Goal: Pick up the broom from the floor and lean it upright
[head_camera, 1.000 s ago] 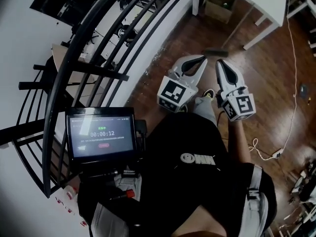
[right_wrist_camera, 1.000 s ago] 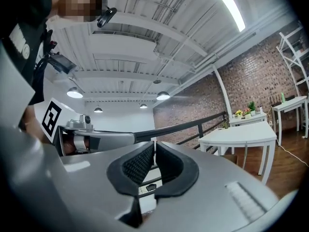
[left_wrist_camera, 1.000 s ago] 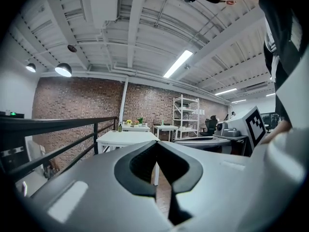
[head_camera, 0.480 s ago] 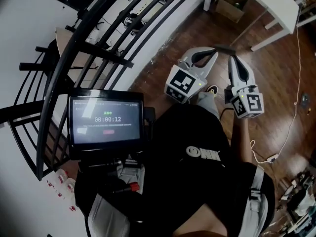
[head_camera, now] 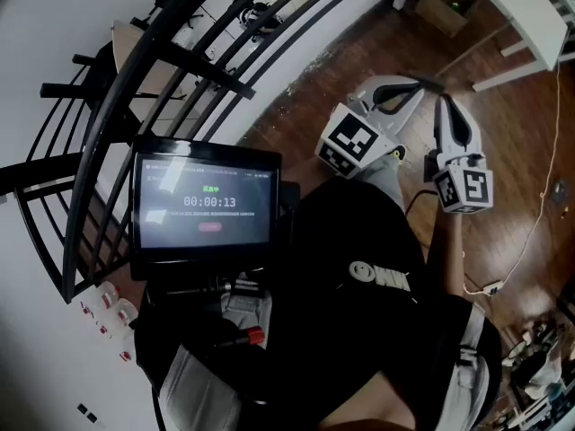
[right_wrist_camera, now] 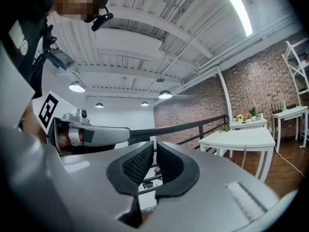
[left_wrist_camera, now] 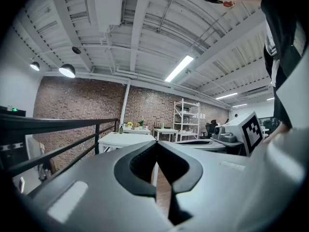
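Fingers (left_wrist_camera: pixel 137 166) on your left gripper (left_wrist_camera: pixel 156 146) and right gripper (right_wrist_camera: pixel 154 146) are pressed together, pinching nothing. You carry both level at waist height. What looks like the broom (head_camera: pixel 433 81) lies on the floor (head_camera: pixel 503 142) just beyond their tips, judged too low to reach.

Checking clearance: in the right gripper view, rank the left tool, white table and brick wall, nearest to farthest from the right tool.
1. Left tool, close alongside, at left.
2. White table, ahead at right.
3. Brick wall, behind the table, far right.
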`<state>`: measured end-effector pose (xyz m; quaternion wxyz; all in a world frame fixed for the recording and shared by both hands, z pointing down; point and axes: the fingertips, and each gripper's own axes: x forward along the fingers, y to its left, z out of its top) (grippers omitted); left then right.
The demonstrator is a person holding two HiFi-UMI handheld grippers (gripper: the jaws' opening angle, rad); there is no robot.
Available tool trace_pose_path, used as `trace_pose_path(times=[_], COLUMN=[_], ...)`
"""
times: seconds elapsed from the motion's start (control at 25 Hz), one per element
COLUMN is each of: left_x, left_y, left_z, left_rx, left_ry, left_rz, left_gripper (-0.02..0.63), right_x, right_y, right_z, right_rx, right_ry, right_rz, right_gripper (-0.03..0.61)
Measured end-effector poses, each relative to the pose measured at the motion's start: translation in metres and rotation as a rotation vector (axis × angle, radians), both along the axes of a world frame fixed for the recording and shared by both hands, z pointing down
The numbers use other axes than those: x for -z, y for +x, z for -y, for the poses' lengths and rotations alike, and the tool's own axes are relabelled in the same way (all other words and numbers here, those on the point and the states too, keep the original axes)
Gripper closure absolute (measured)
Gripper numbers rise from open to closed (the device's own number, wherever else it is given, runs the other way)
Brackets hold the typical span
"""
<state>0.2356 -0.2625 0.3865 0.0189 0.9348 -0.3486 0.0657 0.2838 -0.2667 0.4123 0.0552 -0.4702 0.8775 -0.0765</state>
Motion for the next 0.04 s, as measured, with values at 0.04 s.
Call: trace_pose_path(times=[0.04], left_x=[0.0], left_y=[-0.0004], left_z=[0.0004], left_rx=[0.0], left_ry=[-0.002], left_rz=[0.001], left_gripper=[0.598], right_x=[0.0005], right_y=[-0.0007], right_z=[0.0006], right_rx=[0.002], right_ry=[0.0], right_rz=[-0.001], right_gripper=[0.568])
